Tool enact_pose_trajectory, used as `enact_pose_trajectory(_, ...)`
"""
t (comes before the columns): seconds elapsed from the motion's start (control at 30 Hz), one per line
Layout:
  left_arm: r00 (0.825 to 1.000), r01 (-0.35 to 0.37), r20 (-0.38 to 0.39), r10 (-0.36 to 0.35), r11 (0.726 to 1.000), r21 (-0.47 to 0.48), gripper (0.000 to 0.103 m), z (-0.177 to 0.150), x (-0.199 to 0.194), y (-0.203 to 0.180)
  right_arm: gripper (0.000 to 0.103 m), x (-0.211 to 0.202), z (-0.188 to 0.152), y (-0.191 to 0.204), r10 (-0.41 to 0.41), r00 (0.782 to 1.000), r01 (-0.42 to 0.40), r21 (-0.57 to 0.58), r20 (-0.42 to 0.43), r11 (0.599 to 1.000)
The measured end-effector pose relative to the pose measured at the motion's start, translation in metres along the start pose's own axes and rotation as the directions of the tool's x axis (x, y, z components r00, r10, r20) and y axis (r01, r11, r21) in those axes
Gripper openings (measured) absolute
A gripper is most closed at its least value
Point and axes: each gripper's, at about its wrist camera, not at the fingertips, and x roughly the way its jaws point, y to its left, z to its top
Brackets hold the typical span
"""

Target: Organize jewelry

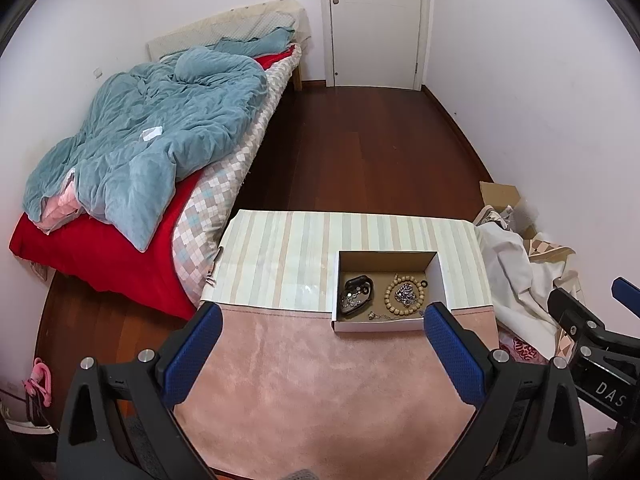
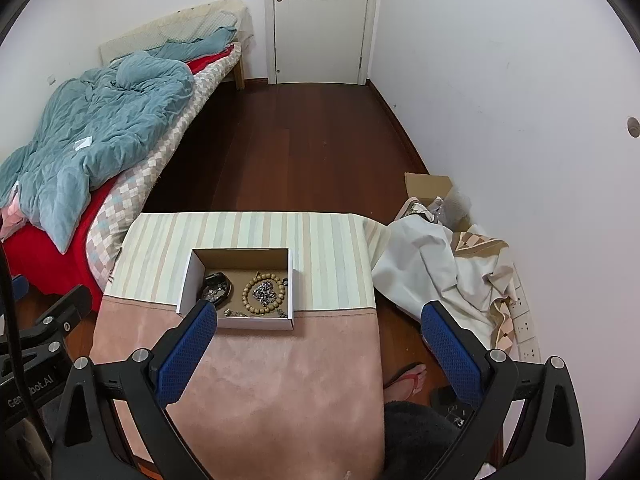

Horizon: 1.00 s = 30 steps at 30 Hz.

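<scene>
Pink cloth [image 1: 320, 380] in front of the open-topped box [image 1: 386, 326] lay bare, free approach. Box walls ringed the jewelry. Striped tabletop [image 1: 272, 264] left of it unobstructed.

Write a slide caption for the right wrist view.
Open right gripper above a cardboard box holding a beaded bracelet.

Black hand-held gripper [image 1: 322, 316] frames, blue textured fingers [image 1: 450, 354], silver screws.

The counter [image 1: 280, 344] is covered near with matt, napped pink cloth and far with smooth striped sheeting; the box [image 1: 442, 276] is made of plain cardboard; wooden beads [image 1: 394, 300] and glinting metal chain [image 1: 406, 294] are seen inside; the floor [image 1: 360, 152] is glossy dark wood.
</scene>
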Motion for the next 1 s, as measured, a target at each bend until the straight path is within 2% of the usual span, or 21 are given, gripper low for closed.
enact_pose_trajectory(1.0, 1.0, 0.028, -0.01, -0.028, 1.0, -0.004, 0.103, -0.015, -0.007, 0.003, 0.103, -0.005, -0.01, 0.001, 0.018, 1.0, -0.018, -0.019, -0.014, 1.0)
